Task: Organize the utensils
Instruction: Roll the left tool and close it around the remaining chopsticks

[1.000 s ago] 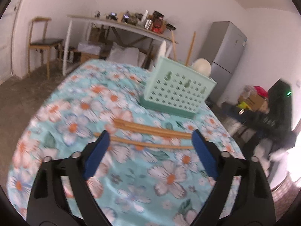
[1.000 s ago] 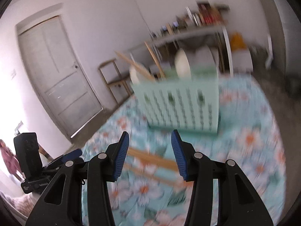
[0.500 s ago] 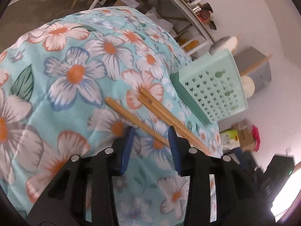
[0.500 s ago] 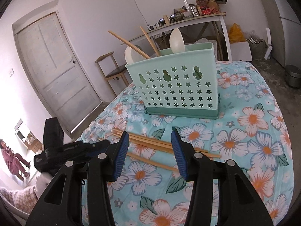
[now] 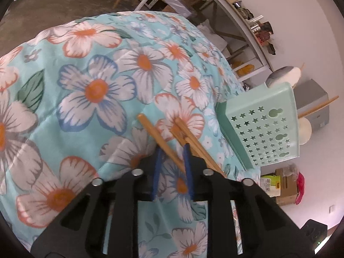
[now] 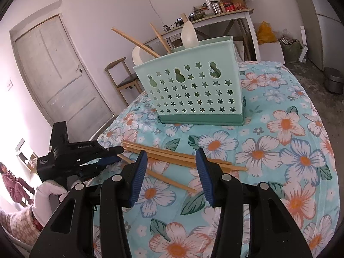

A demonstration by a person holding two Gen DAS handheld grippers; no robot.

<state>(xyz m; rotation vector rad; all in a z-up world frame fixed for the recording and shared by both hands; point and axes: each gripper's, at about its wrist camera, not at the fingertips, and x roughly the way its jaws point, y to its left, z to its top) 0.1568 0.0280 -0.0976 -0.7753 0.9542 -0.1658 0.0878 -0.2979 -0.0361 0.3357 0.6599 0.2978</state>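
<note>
Your left fingers [image 5: 158,161] closing around one chopstick [image 5: 160,143] low centre, right fingers [image 6: 139,172] open, empty, basket [image 6: 193,94] above.

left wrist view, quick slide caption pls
Left gripper closing around a single chopstick on the floral cloth.

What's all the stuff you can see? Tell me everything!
basket: one, mint green with star holes, on the cloth
spoons: two, white, standing in the basket
upright chopsticks: two, wooden, leaning out of the basket
chopstick bundle: at least two, wooden, lying in front of the basket
loose chopstick: one, wooden, beside the bundle
cloth: one, turquoise with flowers
door: one, white, closed
chair: one, wooden
left gripper: black and blue, closing, loose chopstick between its jaws
right gripper: black and blue, open, empty
glove: white, holding the left gripper
</note>
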